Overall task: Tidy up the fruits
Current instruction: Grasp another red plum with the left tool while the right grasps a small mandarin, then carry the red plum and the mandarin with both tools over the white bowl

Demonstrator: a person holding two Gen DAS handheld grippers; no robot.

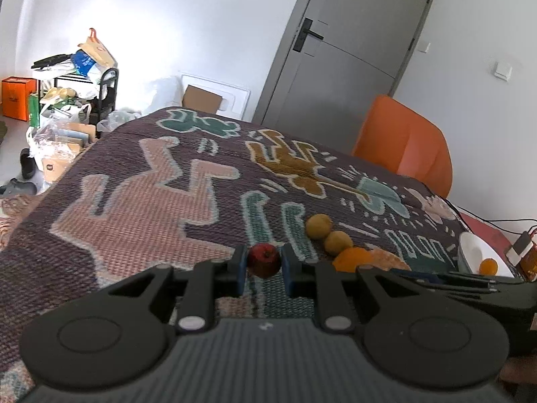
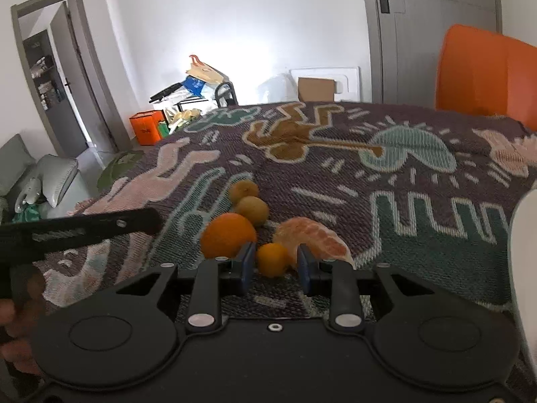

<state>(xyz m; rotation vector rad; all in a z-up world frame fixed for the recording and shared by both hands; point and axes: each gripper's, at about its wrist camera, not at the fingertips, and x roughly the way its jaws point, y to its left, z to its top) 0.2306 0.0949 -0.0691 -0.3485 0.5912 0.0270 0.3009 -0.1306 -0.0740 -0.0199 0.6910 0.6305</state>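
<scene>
My left gripper (image 1: 263, 265) is shut on a small red apple (image 1: 264, 259), held above the patterned cloth. My right gripper (image 2: 273, 263) is open around a small orange fruit (image 2: 272, 258) that lies on the cloth between its blue pads, with gaps on both sides. Beside it lie a large orange (image 2: 228, 235), a peeled citrus piece (image 2: 312, 236) and two yellow-green fruits (image 2: 251, 210). These also show in the left wrist view: the yellow-green fruits (image 1: 319, 226), the large orange (image 1: 352, 258). A white bowl (image 1: 470, 252) at the right holds one small orange fruit (image 1: 488, 266).
The patterned cloth (image 1: 151, 201) covers the table. An orange chair (image 1: 406, 144) stands behind its far edge, before a grey door (image 1: 352, 43). A small device with cables (image 1: 522, 252) lies at the table's right edge. Clutter and boxes (image 1: 67, 100) stand on the floor at left.
</scene>
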